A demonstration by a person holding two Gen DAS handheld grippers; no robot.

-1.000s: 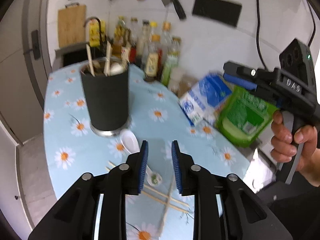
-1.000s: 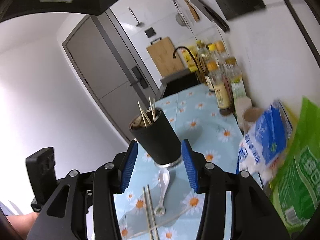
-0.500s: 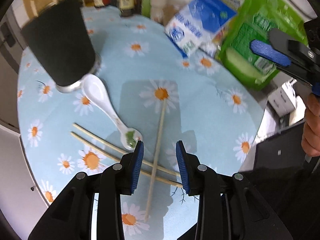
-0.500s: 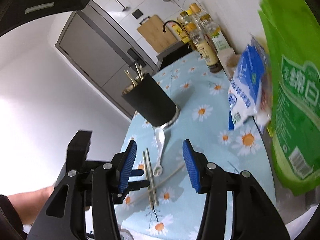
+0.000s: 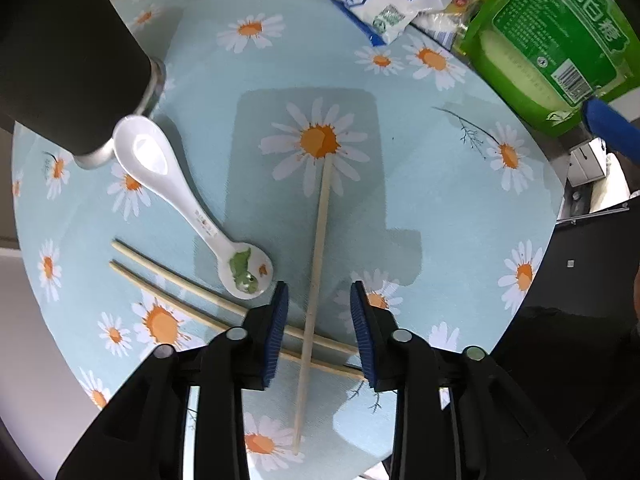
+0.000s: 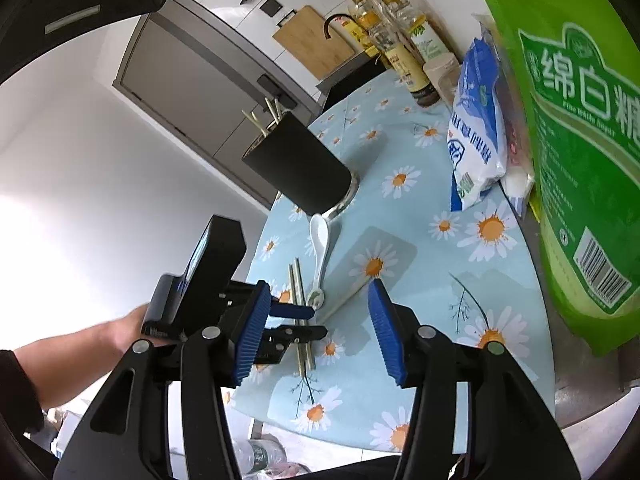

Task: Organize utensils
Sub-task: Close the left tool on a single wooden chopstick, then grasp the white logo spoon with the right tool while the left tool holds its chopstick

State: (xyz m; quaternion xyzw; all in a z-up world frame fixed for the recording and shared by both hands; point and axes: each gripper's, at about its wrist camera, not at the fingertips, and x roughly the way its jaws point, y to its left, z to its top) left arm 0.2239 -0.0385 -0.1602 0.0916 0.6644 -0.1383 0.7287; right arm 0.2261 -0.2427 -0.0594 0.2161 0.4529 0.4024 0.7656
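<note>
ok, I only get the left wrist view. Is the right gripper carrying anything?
Observer: No. The right gripper is open, with nothing between its pads.
Operator: The black holder is cut off at the top for me. Anything in it?
Observer: Yes, several chopsticks stick out of its top.
Operator: What's past the holder at the far end?
Observer: A wooden cutting board leans against the wall, with a row of bottles beside it.
</note>
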